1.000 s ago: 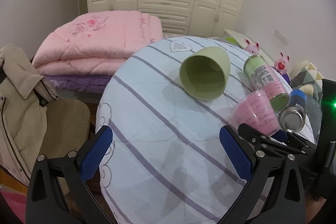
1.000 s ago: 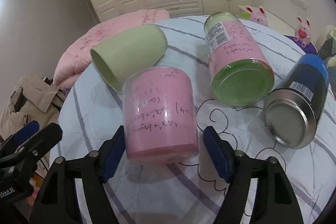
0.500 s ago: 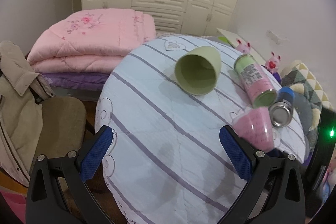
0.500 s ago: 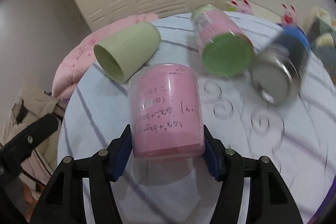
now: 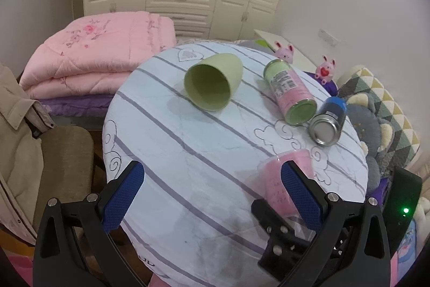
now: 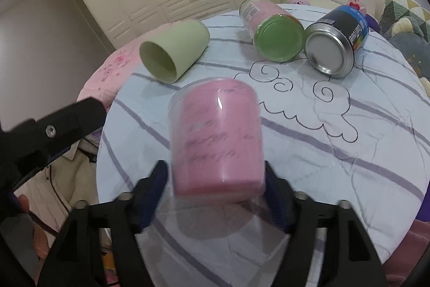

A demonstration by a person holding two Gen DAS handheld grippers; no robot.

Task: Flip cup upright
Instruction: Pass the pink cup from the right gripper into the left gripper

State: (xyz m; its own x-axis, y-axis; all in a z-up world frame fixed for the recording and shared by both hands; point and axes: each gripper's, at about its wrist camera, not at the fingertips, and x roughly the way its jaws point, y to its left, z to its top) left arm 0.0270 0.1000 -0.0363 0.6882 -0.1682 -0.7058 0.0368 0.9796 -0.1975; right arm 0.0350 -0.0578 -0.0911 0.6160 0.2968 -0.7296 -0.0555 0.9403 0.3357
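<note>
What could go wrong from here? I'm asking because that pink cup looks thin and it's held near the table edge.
1. The right tongs squeeze the pink cup low on its clear wall; thin plastic may buckle or slip while turning.
2. The cup hangs near the table's near edge; if dropped it may roll off.
3. The green cup, pink jar and blue can lie on their sides nearby; a bump could send them rolling.

The pink cup [image 6: 217, 136] has dark handwriting, too blurry to read. The jar [image 5: 289, 88] label [image 5: 282, 78] print is too small.
</note>
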